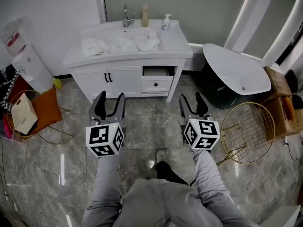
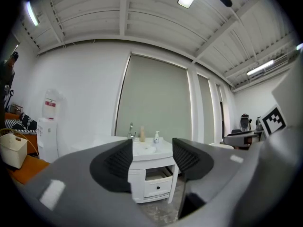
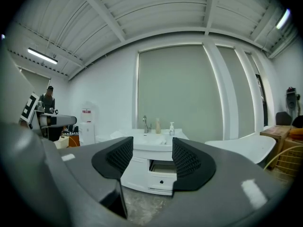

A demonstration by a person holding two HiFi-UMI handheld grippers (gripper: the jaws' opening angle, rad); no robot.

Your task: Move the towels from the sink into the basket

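Note:
Three white towels lie on the white vanity top (image 1: 173, 42): one at the left (image 1: 94, 46), one in the sink bowl (image 1: 124, 43), one at its right (image 1: 148, 41). A gold wire basket (image 1: 247, 132) stands on the floor at the right. My left gripper (image 1: 110, 106) and right gripper (image 1: 191, 104) are both held open and empty over the floor, well short of the vanity. The left gripper view frames the vanity (image 2: 151, 171) between the empty jaws. In the right gripper view the vanity (image 3: 152, 167) also stands between empty jaws.
A faucet (image 1: 126, 16), a bottle (image 1: 145, 16) and a soap dispenser (image 1: 166, 21) stand at the back of the sink. One vanity drawer (image 1: 157, 82) is pulled out. A white bathtub (image 1: 236, 71) is at the right, a water dispenser (image 1: 28, 58) and orange bag (image 1: 47, 108) at the left.

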